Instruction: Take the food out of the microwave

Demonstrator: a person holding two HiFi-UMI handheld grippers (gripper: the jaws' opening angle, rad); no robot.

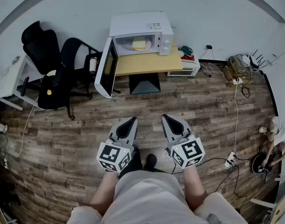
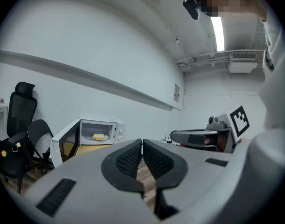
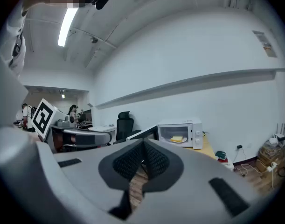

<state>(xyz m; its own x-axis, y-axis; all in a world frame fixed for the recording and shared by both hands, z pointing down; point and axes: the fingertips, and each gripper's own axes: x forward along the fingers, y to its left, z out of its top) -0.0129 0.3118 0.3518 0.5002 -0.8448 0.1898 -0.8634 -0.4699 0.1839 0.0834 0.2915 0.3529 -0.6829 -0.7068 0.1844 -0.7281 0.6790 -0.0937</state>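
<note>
A white microwave (image 1: 140, 31) stands on a low wooden table (image 1: 142, 63) against the far wall, its door (image 1: 107, 68) swung open to the left. Inside lies yellow food (image 1: 139, 44) on a white plate (image 1: 138, 47); the same food (image 2: 100, 136) (image 3: 177, 138) shows in both gripper views. My left gripper (image 1: 132, 121) and right gripper (image 1: 165, 118) hang side by side over the wooden floor, well short of the table. Both are shut with nothing between the jaws (image 2: 142, 143) (image 3: 143, 146).
Two black office chairs (image 1: 51, 69) stand left of the open door beside a white desk (image 1: 9, 80). A white box (image 1: 184, 66) with red and green things sits right of the table. Cables and a power strip (image 1: 235, 80) trail over the floor at the right. A person crouches at the far right (image 1: 273, 134).
</note>
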